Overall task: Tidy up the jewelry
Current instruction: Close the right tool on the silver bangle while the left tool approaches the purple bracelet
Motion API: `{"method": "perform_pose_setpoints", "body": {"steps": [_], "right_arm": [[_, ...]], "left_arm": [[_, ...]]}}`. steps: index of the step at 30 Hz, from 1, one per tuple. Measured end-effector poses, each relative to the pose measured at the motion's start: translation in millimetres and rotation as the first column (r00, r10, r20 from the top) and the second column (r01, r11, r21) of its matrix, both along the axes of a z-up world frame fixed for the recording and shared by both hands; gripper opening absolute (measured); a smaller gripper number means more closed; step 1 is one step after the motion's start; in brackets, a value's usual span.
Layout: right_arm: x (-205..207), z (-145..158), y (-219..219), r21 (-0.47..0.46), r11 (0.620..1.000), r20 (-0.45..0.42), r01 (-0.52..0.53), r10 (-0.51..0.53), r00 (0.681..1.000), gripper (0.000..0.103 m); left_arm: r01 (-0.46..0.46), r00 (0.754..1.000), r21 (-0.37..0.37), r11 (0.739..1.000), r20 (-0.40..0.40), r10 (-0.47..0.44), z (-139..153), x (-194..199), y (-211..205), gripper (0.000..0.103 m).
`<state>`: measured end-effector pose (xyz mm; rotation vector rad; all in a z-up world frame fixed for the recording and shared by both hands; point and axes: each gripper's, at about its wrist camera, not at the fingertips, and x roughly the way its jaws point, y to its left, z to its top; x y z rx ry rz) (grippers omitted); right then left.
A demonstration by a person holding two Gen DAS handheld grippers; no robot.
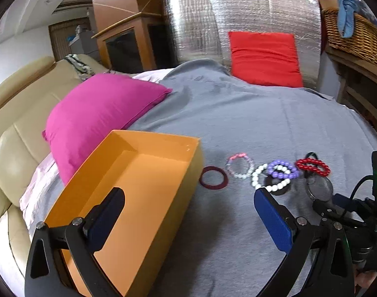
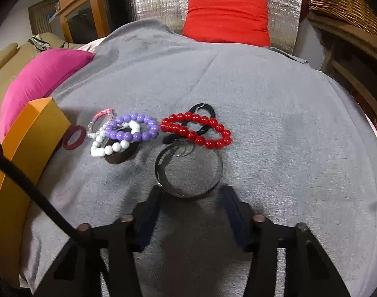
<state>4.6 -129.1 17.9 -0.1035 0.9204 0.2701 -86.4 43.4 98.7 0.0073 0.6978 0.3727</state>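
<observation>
Spread wide, the right tool [image 2: 191, 198] is poised around the metal bangle [image 2: 188, 170], nothing gripped; linked rings [image 2: 182, 150] could be snagged; left tool [image 1: 188, 212] is open, empty.

You're working over a grey blanket [image 2: 275, 113] spread on the bed. On it lie an orange box [image 1: 129, 188], a dark red ring [image 2: 74, 137], white [image 2: 109, 148], purple [image 2: 132, 130] and red bead bracelets [image 2: 196, 130], a metal bangle [image 2: 188, 170], and pink [image 1: 99, 113] and red cushions [image 2: 225, 17].
</observation>
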Motion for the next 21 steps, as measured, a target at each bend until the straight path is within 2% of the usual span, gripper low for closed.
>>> {"method": "perform_pose_setpoints", "body": {"steps": [2, 5, 10, 14, 16, 18, 21], "right_arm": [[0.9, 0.6, -6.1, 0.010, 1.000, 0.003, 0.008, -0.009, 1.000, 0.035], [3.7, 2.6, -19.9, 0.047, 0.999, -0.011, 0.025, -0.025, 1.000, 0.029], [6.6, 5.5, -44.8, 0.074, 0.996, -0.024, 0.054, -0.052, 0.998, 0.029], [14.5, 4.7, -67.6, 0.093, 0.990, -0.039, 0.109, -0.106, 0.994, 0.029], [17.9, 5.7, -77.1, 0.121, 0.985, -0.047, 0.124, -0.119, 0.992, 0.029], [21.1, 7.7, -81.6, 0.164, 0.978, -0.057, 0.128, -0.120, 0.991, 0.034], [27.3, 10.1, -77.4, 0.218, 0.969, -0.072, 0.116, -0.103, 0.992, 0.034]], "left_arm": [[0.036, 0.999, -0.005, 0.999, 0.012, -0.036, 0.7, 3.0, -6.0, 0.103], [0.084, 0.996, -0.006, 0.996, 0.019, -0.084, 0.9, 8.5, -14.9, 0.103], [0.153, 0.988, -0.029, 0.988, 0.017, -0.152, -3.2, 17.6, -30.2, 0.100], [0.204, 0.978, -0.063, 0.977, -0.024, -0.205, -12.7, 28.8, -38.9, 0.095], [0.215, 0.975, -0.078, 0.973, -0.044, -0.219, -19.0, 33.4, -41.3, 0.087], [0.233, 0.967, -0.103, 0.967, -0.075, -0.241, -26.8, 39.6, -43.4, 0.074], [0.237, 0.960, -0.176, 0.955, -0.108, -0.258, -38.3, 46.3, -40.3, 0.073]]}}
